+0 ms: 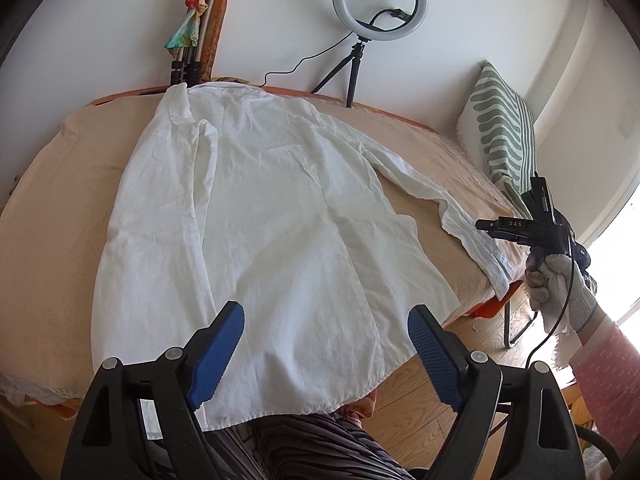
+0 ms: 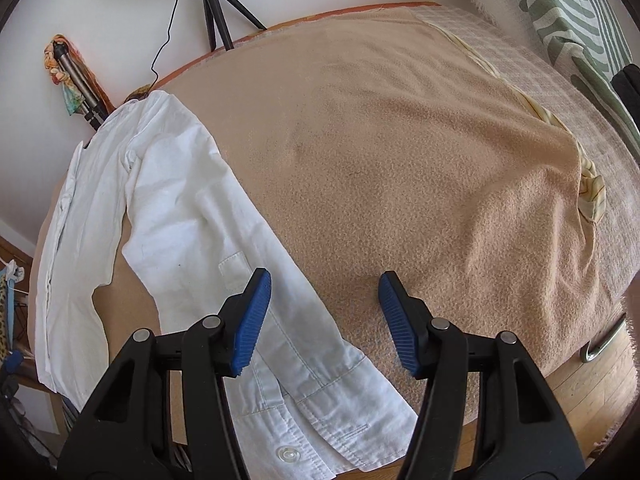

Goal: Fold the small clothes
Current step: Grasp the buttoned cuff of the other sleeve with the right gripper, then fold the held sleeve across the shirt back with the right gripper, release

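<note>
A white long-sleeved shirt (image 1: 256, 216) lies flat on the beige-covered table (image 1: 60, 208), hem toward me, one sleeve folded over the body on the left. Its other sleeve (image 1: 440, 196) stretches right to the table edge. My left gripper (image 1: 326, 354) is open and empty above the hem. My right gripper (image 2: 324, 320) is open and empty just above that sleeve's cuff (image 2: 332, 412), which has a clear button (image 2: 289, 455). The right gripper also shows in the left wrist view (image 1: 516, 228), held by a gloved hand beside the cuff.
A ring light on a tripod (image 1: 378, 4) stands at the table's far edge. A folded tripod with a colourful scarf (image 1: 196, 28) leans on the wall. A green striped cushion (image 1: 500, 128) sits on a chair at right. Wooden floor (image 1: 420, 408) lies below.
</note>
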`<state>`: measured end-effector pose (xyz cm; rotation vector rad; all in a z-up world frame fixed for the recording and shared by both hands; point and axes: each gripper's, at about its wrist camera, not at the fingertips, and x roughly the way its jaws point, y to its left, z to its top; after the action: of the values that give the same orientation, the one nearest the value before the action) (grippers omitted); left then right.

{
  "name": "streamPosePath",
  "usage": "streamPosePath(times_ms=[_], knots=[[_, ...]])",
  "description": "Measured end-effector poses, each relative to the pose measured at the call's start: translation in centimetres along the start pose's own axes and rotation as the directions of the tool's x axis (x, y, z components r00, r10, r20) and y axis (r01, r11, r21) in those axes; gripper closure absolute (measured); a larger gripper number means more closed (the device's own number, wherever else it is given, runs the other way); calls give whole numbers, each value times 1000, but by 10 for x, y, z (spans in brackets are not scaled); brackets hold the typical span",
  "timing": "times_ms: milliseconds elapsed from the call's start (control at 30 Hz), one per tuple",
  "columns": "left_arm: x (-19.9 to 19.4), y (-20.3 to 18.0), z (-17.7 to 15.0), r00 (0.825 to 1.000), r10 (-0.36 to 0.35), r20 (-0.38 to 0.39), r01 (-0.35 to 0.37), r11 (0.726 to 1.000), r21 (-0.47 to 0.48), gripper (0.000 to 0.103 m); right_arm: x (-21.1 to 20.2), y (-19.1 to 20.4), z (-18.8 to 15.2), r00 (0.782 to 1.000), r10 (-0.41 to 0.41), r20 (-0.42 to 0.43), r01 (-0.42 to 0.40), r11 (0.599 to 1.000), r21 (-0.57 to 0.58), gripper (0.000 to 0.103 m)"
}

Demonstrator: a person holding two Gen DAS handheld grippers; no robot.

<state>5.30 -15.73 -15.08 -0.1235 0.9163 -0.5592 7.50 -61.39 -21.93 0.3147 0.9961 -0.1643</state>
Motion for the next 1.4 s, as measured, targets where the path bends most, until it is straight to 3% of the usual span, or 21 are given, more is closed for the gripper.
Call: streamPosePath(times_ms=[100, 167, 200, 367, 633, 900, 1067, 1167, 1300, 1333, 1400], knots=[[6, 0, -1, 1000, 0, -13, 0, 1000, 2, 18, 0, 6, -3, 999, -52, 3, 52, 997, -52, 61], [8, 0, -2, 1000, -3, -16, 3, 1000, 3, 18, 0, 9, -5, 999, -36, -11, 35, 997, -72, 95], [9, 0, -2, 1000, -4, -15, 4, 1000, 4, 18, 0, 10, -6, 999, -28, -17, 26, 997, -77, 96], [9, 1, -2, 1000, -6, -12, 6, 1000, 4, 19, -10, 22, -8, 999, -36, 9, 36, 994, -99, 99], [4, 11, -1, 1000, -23, 4, 23, 999, -22, 19, -56, 46, 0, 989, 112, 96, -108, 993, -43, 100], [-3, 22, -6, 999, -30, 19, 31, 998, -52, 19, -92, 134, -5, 960, 252, 125, -227, 956, -184, 100], [-7, 33, -10, 999, -20, 26, 22, 996, -83, 19, -88, 209, -29, 932, 358, 45, -327, 890, -318, 100], [-8, 41, -12, 1000, -15, 26, 17, 994, -105, 19, -71, 250, -51, 929, 370, -21, -346, 843, -412, 100], [-3, 48, -13, 999, -35, 10, 36, 990, -134, 19, -39, 281, -68, 900, 399, -174, -433, 781, -449, 100], [0, 50, -12, 999, -38, 8, 39, 989, -140, 19, -35, 285, -72, 893, 399, -208, -449, 768, -457, 98], [5, 51, -13, 998, -63, 0, 63, 986, -153, 19, -33, 286, -73, 897, 378, -228, -442, 767, -465, 78]])
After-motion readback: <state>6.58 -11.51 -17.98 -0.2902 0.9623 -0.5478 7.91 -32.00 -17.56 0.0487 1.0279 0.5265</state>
